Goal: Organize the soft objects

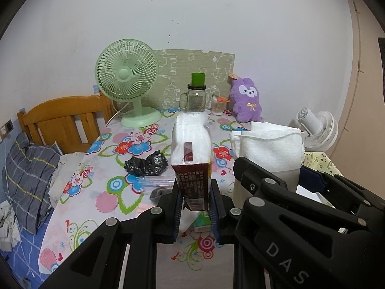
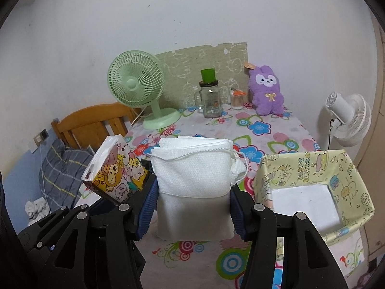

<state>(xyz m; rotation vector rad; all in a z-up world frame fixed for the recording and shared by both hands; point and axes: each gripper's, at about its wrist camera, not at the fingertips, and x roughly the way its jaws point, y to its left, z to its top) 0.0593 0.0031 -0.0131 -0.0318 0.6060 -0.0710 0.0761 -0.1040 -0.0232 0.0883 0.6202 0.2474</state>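
Note:
My left gripper [image 1: 195,207] is shut on a tissue pack [image 1: 192,159] with cartoon print, which it holds upright above the floral table [image 1: 115,192]. The right wrist view shows the same tissue pack [image 2: 115,173] tilted at the left. My right gripper [image 2: 193,207] is shut on a folded white towel [image 2: 192,178], its blue pads pressing both sides. The towel [image 1: 269,149] also shows to the right in the left wrist view. A yellow cartoon-print box [image 2: 303,168] stands open beside the towel on the right. A purple plush rabbit [image 2: 267,91] sits at the back by the wall.
At the back stand a green fan [image 1: 127,79], a glass jar with a green lid [image 1: 196,96] and a cotton-swab pot [image 1: 217,106]. A crumpled black bag [image 1: 146,162] lies on the table. A white fan [image 2: 349,118] is at the right, and a bed with a pillow [image 1: 28,168] at the left.

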